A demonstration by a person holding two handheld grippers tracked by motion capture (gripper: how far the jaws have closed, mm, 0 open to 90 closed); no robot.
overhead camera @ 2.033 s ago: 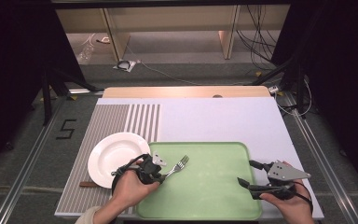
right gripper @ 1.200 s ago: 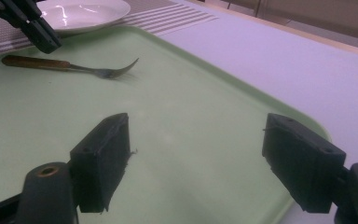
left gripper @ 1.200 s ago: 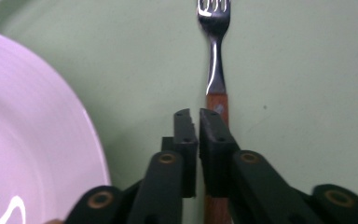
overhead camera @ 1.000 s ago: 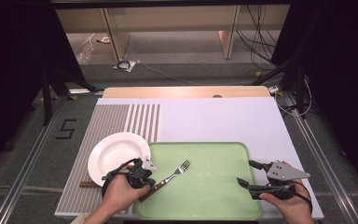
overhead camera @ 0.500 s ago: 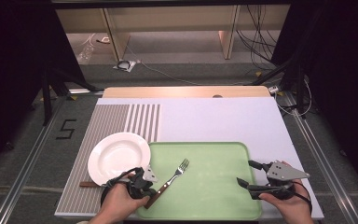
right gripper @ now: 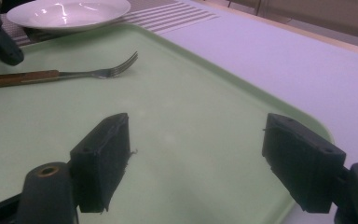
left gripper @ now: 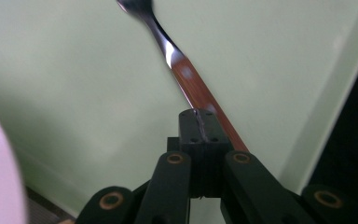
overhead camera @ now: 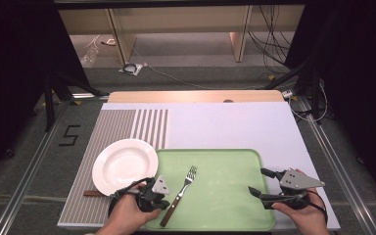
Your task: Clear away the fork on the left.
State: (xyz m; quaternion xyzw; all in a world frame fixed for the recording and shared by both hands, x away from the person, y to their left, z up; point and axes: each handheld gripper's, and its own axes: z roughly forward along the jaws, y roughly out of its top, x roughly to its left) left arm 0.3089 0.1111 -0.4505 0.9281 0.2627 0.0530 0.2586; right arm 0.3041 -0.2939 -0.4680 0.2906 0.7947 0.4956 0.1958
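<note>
A fork [overhead camera: 178, 196] with a brown wooden handle lies on the green tray [overhead camera: 225, 166], tines pointing away. My left gripper [overhead camera: 164, 203] is shut and empty at the tray's near left corner, just beside the fork's handle. In the left gripper view the closed jaw tips [left gripper: 200, 123] sit right over the handle of the fork [left gripper: 191, 79]. My right gripper [overhead camera: 257, 180] is open with nothing between the jaws, low over the tray's right part. The right gripper view shows its fingers [right gripper: 102, 154] wide apart above the bare tray [right gripper: 177, 121], with the fork [right gripper: 60, 74] farther off.
A white plate [overhead camera: 125, 165] sits on a striped placemat [overhead camera: 127, 125] left of the tray, its rim touching the tray's edge. A small brown strip [overhead camera: 90, 193] pokes out under the plate. A pale mat [overhead camera: 230, 125] covers the far table, with a wooden edge [overhead camera: 196, 96] behind.
My left hand has drawn back toward the near left edge, away from the fork's middle. The fork has stayed where it was on the tray. The right hand has not moved.
</note>
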